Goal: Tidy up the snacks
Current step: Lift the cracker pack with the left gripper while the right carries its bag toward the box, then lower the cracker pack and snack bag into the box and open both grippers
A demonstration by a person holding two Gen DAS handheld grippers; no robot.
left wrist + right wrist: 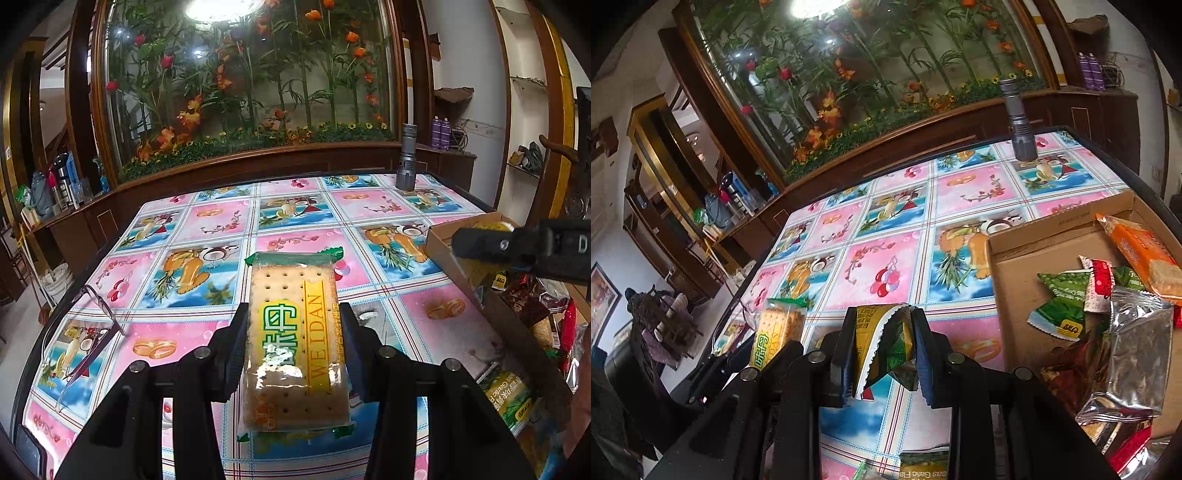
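My left gripper (293,325) is shut on a clear cracker packet (295,343) with green ends and a yellow "WEIDAN" band, held lengthwise above the tablecloth; the same cracker packet (777,334) shows at lower left in the right wrist view. My right gripper (884,332) is shut on a small crumpled green-and-yellow snack packet (886,343), pinched between both pads above the table, left of the cardboard box (1027,258). The right gripper's body (517,251) appears at the right edge of the left wrist view, over the cardboard box (439,243).
The box holds several snacks: an orange packet (1141,254), green packets (1060,299), a silver pouch (1134,354). A grey flashlight (406,158) stands at the table's far edge. Eyeglasses (85,332) lie at the left. Another green packet (923,467) lies at the near edge.
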